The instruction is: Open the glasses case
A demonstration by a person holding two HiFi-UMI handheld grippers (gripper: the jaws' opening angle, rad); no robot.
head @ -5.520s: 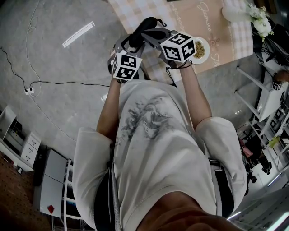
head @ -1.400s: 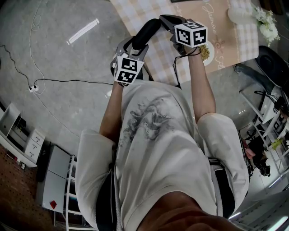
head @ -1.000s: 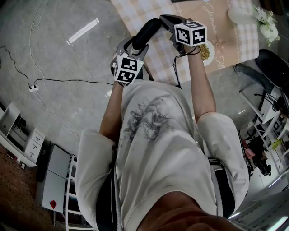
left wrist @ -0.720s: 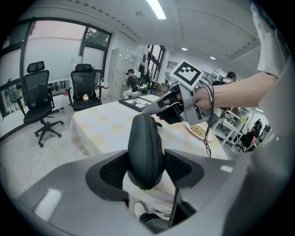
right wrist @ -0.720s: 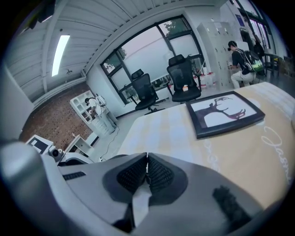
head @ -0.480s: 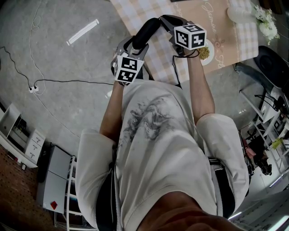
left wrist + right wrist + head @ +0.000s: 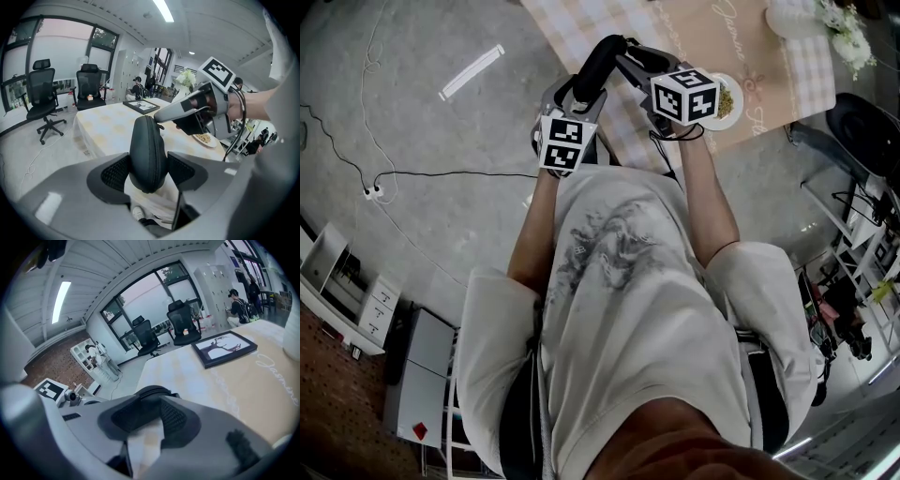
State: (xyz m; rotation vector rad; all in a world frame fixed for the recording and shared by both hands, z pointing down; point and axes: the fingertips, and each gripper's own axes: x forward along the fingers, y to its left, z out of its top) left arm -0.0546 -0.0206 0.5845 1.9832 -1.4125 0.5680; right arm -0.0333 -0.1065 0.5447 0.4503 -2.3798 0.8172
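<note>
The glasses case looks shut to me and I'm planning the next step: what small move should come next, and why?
Probably bring the right gripper onto the zip pull at the top of the glasses case and close on it. The left gripper clamps the case upright, its halves look together, and the right jaws, which have just been opening, hold nothing.

L tongs (image 7: 148, 165) clamped on glasses case (image 7: 147, 140), R tongs (image 7: 151, 420) just been opening, nothing betw. jaws.
</note>
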